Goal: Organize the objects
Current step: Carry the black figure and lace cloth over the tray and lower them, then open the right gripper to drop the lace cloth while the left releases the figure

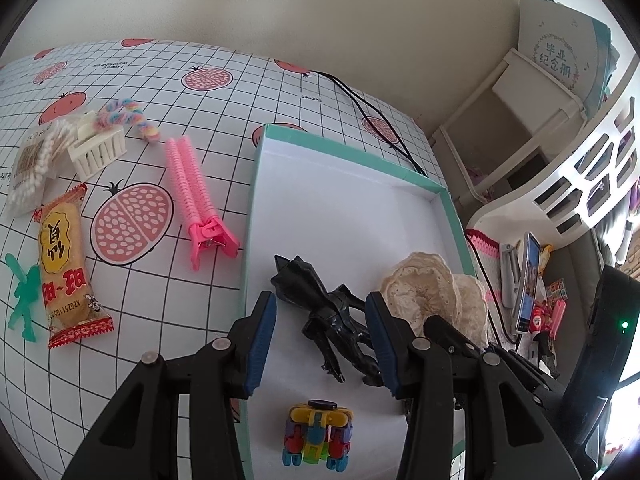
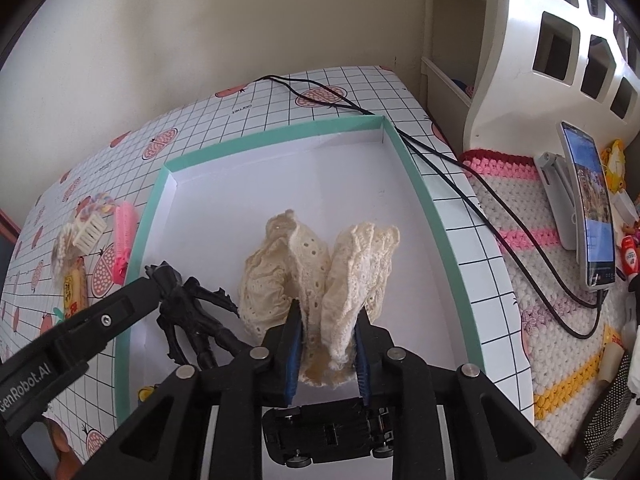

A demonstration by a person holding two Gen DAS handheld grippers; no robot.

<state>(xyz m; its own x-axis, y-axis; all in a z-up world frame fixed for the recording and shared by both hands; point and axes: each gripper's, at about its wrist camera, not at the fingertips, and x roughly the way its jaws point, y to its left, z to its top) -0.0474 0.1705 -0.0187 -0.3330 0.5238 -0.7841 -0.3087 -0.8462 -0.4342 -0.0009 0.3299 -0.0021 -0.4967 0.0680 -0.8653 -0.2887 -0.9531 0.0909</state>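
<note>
The right tool (image 2: pixel 327 350) grips a cream lace cloth (image 2: pixel 320 264) inside the teal-rimmed box (image 2: pixel 424 196), beside a black figure (image 2: pixel 192 312).

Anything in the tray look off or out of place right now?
One thing: the black toy car at the near end of the teal-rimmed tray lies upside down, chassis and wheels up. The black figure lies on its side. The cream lace scrunchie is bunched up only because the right gripper has its jaws shut on it.

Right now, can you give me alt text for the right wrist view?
The right gripper is shut on a cream lace scrunchie over a white, teal-rimmed box. A black toy figure lies left of it; a black toy car sits below.
</note>
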